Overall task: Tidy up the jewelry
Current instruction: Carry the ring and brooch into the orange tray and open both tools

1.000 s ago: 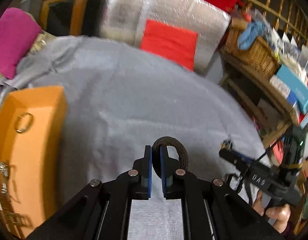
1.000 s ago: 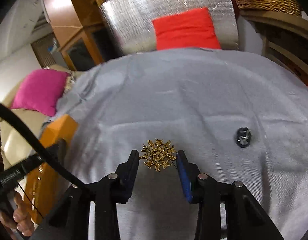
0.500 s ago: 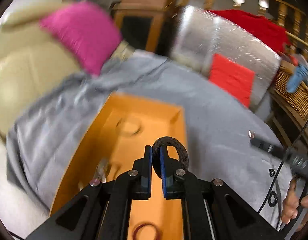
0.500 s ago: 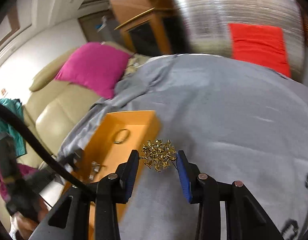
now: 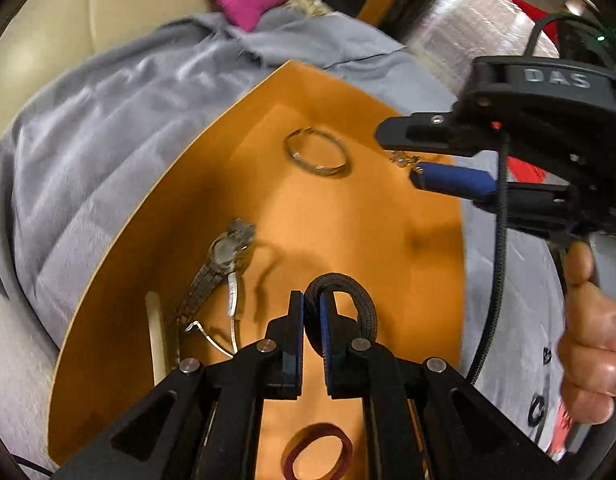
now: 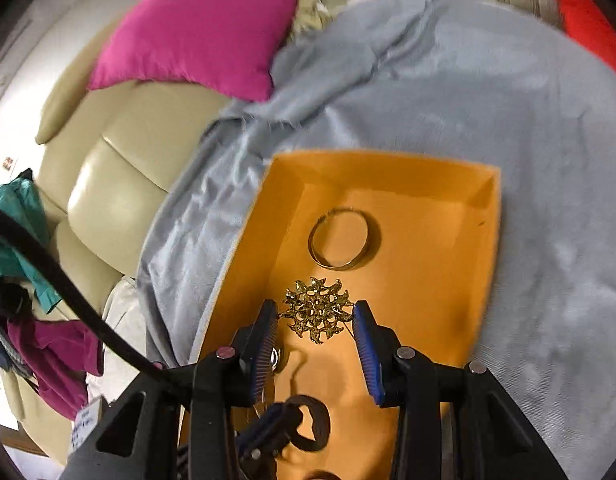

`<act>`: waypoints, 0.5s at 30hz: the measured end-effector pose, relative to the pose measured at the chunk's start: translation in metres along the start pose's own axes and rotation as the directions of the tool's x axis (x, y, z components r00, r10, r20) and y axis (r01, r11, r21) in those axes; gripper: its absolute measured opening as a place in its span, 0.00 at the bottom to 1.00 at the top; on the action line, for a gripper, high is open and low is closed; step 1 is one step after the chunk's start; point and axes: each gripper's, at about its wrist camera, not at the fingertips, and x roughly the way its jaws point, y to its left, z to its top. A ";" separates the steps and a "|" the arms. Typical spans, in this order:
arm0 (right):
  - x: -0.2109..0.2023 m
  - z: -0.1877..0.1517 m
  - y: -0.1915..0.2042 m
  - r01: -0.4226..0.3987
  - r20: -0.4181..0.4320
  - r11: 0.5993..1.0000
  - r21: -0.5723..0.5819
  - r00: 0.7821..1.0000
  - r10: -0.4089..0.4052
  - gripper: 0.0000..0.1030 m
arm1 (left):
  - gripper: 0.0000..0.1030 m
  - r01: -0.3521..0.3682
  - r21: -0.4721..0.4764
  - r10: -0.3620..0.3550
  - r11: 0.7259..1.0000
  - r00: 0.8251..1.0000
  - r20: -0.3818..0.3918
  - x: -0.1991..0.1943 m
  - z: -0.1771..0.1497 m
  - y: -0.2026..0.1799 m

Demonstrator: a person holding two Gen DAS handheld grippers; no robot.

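Note:
My left gripper [image 5: 311, 300] is shut on a black braided ring [image 5: 362, 304] and hangs over the near part of the orange tray [image 5: 196, 184]. My right gripper [image 6: 316, 316] is shut on a spiky gold brooch [image 6: 318, 315] above the tray's [image 6: 490, 240] middle. In the tray lie a gold bangle [image 6: 340, 238], a metal watch [image 5: 224, 256] and a dark red band [image 5: 320, 452]. The left wrist view shows the right gripper [image 5: 418, 158] coming in from the right, just past the bangle [image 5: 316, 152]. In the right wrist view, the left gripper's black ring [image 6: 310, 424] shows at the bottom.
The tray rests on a grey cloth [image 6: 448, 92] draped over a beige sofa [image 6: 120, 168] with a pink cushion [image 6: 200, 28]. Small dark pieces [image 5: 536, 410] lie on the cloth at the right. A hand [image 5: 592, 340] holds the right gripper's handle.
Both grippers swung left from over the bare grey cloth to above the orange tray, each still carrying its piece. The jaws have not changed.

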 end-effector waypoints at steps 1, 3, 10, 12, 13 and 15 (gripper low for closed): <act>0.008 0.002 0.000 0.005 -0.014 1.000 0.004 1.000 -0.004 0.40 | 0.08 -0.003 -0.007 0.003 1.000 1.000 -0.005 0.001 0.001 0.001; 0.023 0.006 -0.001 0.024 -0.038 1.000 0.015 0.999 -0.024 0.40 | 0.08 -0.005 -0.024 0.004 1.000 1.000 -0.024 0.007 0.001 0.003; 0.053 0.009 -0.008 0.090 -0.118 0.996 0.019 0.989 -0.087 0.40 | 0.08 0.000 -0.030 -0.003 1.000 0.997 -0.081 0.020 -0.002 -0.003; 0.059 0.009 -0.011 0.109 -0.140 0.993 0.035 0.985 -0.103 0.41 | 0.08 -0.010 -0.030 0.008 0.999 0.997 -0.082 0.020 -0.002 -0.005; 0.061 0.010 -0.013 0.111 -0.150 0.993 0.049 0.983 -0.103 0.41 | 0.08 -0.014 -0.032 0.011 0.999 0.996 -0.084 0.020 -0.002 -0.005; 0.063 0.010 -0.017 0.108 -0.165 0.991 0.075 0.982 -0.095 0.46 | 0.08 -0.023 -0.035 0.020 0.999 0.996 -0.088 0.021 -0.001 -0.006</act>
